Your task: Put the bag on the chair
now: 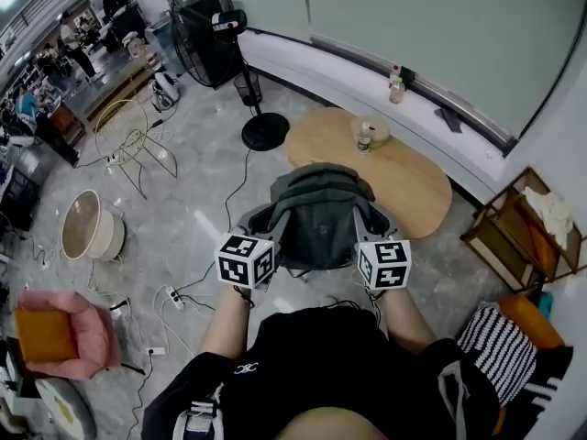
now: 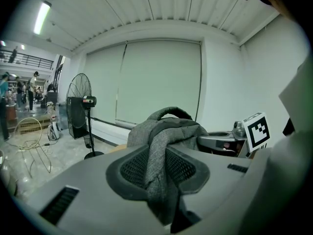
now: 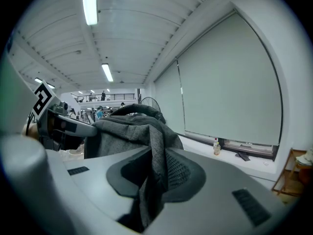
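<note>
**Ann:** Closest to us is the person in the black shirt (image 1: 312, 356), both arms out in front. What have they got?

**Ben:** The grey bag (image 1: 321, 216). It's up in the air in front of their chest, off the floor (image 1: 197, 168). The oval wooden worktop (image 1: 413, 186) is just beyond it.

**Ann:** Is it properly gripped?

**Ben:** Looks so. The left claw (image 2: 156, 169) is clamped on a fold of the grey cloth on the bag's left side, and the right claw (image 3: 154, 173) pinches a fold on the other side. The cloth runs straight down between the pads of each one.

**Ann:** So which step is this?

**Ben:** The carry, I'd say. The bag is lifted and hasn't been set on anything yet.

**Ann:** And the chair?

**Ben:** There's a wire chair (image 1: 138, 145) off to their left, near the fan (image 1: 206, 35). A pink seat (image 1: 64, 333) is lower left, nearer their feet. I can't tell which one they mean to use.

**Ann:** What does the next move take?

**Ben:** Turn left towards a seat and keep both claws level so the bag doesn't tip. Lower it until the seat bears the weight, and only then let the claws open.
</note>
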The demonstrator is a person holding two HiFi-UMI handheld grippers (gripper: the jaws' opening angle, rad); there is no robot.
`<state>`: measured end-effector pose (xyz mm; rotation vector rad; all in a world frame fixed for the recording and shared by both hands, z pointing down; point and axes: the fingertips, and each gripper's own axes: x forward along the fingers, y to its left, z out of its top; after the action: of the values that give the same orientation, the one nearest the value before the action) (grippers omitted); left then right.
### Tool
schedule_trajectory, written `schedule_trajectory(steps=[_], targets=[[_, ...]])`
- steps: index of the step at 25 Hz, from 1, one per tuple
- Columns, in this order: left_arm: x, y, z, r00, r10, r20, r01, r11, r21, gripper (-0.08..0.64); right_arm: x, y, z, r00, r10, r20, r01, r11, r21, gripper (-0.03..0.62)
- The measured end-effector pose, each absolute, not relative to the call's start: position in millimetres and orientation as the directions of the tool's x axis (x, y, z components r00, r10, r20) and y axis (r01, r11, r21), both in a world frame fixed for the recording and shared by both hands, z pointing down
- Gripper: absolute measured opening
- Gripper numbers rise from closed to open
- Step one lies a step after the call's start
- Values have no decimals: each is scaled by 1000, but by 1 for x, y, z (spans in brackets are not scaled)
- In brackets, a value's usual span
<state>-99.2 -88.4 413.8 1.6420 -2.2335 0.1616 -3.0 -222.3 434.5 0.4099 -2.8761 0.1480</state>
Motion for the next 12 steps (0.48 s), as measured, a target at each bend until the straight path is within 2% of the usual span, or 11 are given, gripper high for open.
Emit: schedule_trajectory(steps=[12], targets=[[-119, -139, 437, -234, -893, 384, -944, 303, 128, 107, -12, -265, 461, -924, -269, 273, -306, 947, -99, 83]])
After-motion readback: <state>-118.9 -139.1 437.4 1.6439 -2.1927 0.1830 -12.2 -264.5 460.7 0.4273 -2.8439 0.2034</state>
